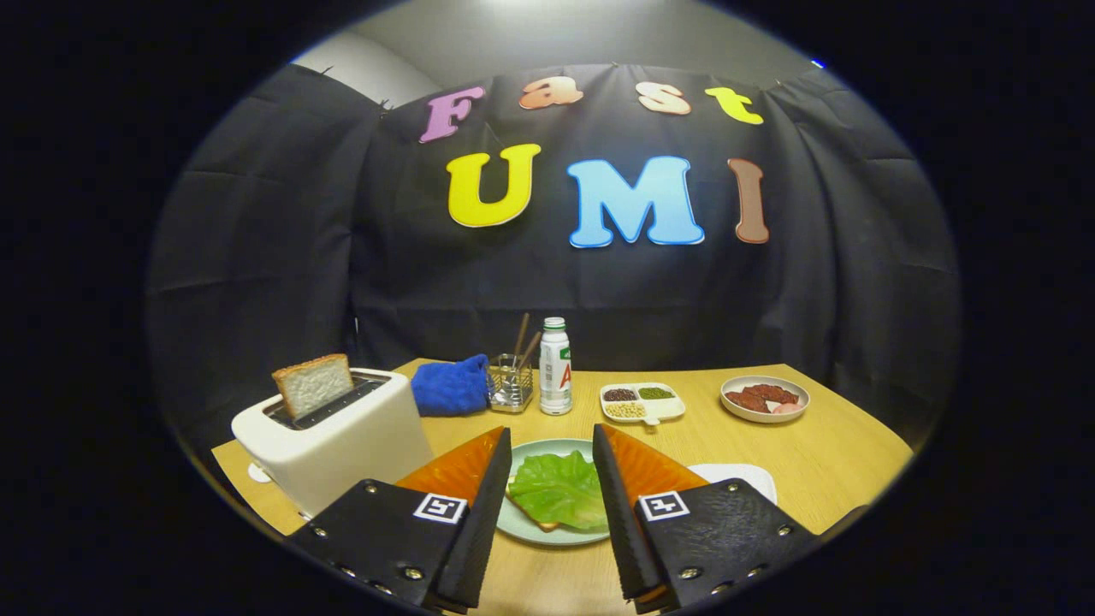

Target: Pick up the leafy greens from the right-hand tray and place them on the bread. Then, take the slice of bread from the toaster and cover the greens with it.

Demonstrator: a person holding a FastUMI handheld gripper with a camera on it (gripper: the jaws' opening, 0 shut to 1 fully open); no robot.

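The tongs [552,496] stand wide apart and hold nothing, with the leafy greens [558,489] lying between their fingers on bread [535,517] in a pale green plate [547,535]. At ten o'clock from them, a bread slice [313,383] stands upright in the white toaster [342,441] on the desk [821,458].

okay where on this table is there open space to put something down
Bare wood lies between the divided dish and the plate of greens, and beyond the white tray toward the meat plate. The back is crowded: toaster, blue mitt, utensil holder, bottle. The gripper hangs open over the greens.
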